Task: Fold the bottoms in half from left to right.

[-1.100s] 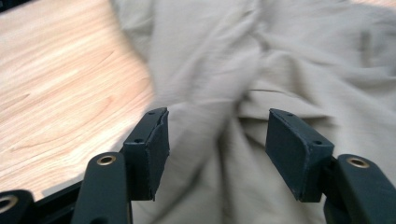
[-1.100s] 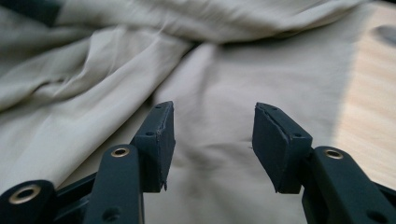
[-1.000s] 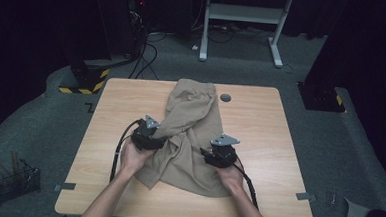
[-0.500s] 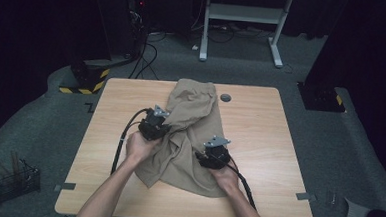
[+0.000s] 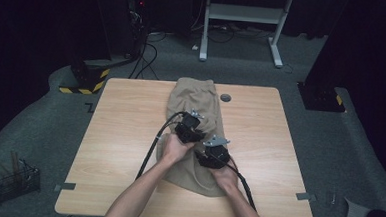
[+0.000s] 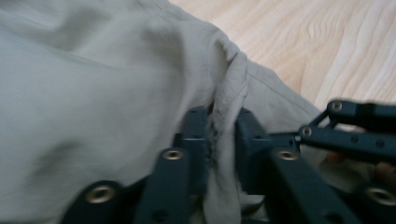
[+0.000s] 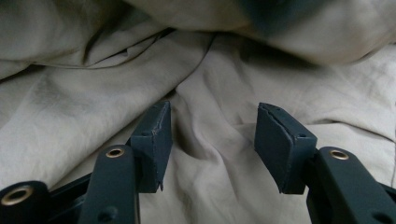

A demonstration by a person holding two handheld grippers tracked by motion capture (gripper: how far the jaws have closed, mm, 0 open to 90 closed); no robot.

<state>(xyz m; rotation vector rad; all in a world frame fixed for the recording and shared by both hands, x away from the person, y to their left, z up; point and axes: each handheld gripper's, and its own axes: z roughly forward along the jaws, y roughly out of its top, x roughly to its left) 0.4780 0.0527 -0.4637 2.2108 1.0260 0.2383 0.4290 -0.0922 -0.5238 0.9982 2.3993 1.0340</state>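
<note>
We have carried the left gripper (image 5: 192,129) across the tan cloth (image 5: 196,101) from its left edge to its middle, just beside the right gripper (image 5: 214,150). Its jaws have just been opening slightly, yet a bunched seam of cloth (image 6: 224,107) sits pinched between them. The right gripper (image 7: 210,140) rests with jaws apart over the cloth on the counter (image 5: 120,124). The fold looks half done.
</note>
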